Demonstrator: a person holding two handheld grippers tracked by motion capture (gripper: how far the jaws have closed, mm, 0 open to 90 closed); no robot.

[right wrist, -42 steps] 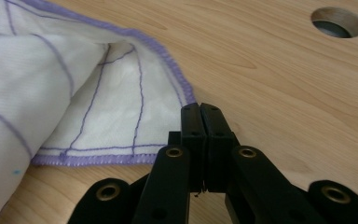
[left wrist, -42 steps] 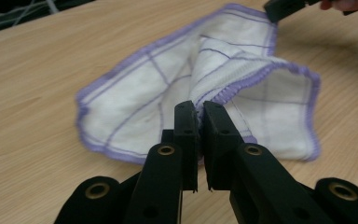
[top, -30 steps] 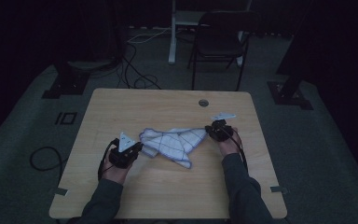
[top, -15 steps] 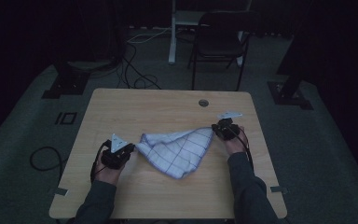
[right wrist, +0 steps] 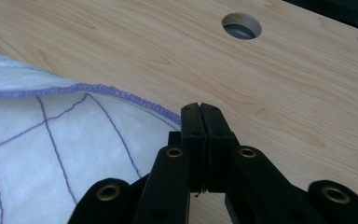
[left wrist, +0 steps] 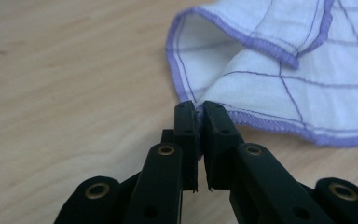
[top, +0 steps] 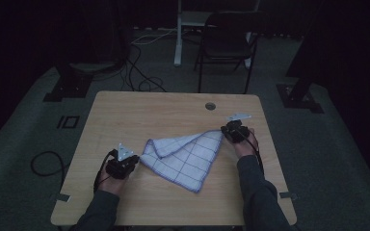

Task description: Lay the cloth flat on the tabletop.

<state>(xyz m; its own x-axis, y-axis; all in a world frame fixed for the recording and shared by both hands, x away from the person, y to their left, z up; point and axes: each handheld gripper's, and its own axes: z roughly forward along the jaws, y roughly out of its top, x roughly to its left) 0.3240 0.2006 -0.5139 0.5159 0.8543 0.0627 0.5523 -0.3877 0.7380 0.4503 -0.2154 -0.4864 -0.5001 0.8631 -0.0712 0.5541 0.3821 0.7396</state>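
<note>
- High view: we see the white cotton cloth with a purple grid and hem (top: 185,156) lying on the pale wooden table (top: 139,110), stretched between the left gripper (top: 136,162) and the right gripper (top: 225,134). Its long axis runs corner to corner, hand to hand, both equally near.
- Left gripper view: jaws clamp tight on the cloth's (left wrist: 279,70) hem corner; the cloth spreads ahead and to the right.
- Right gripper view: jaws pressed together on the opposite corner; the cloth (right wrist: 51,140) lies to their left, and the table's round cable hole (right wrist: 241,25) ahead.
</note>
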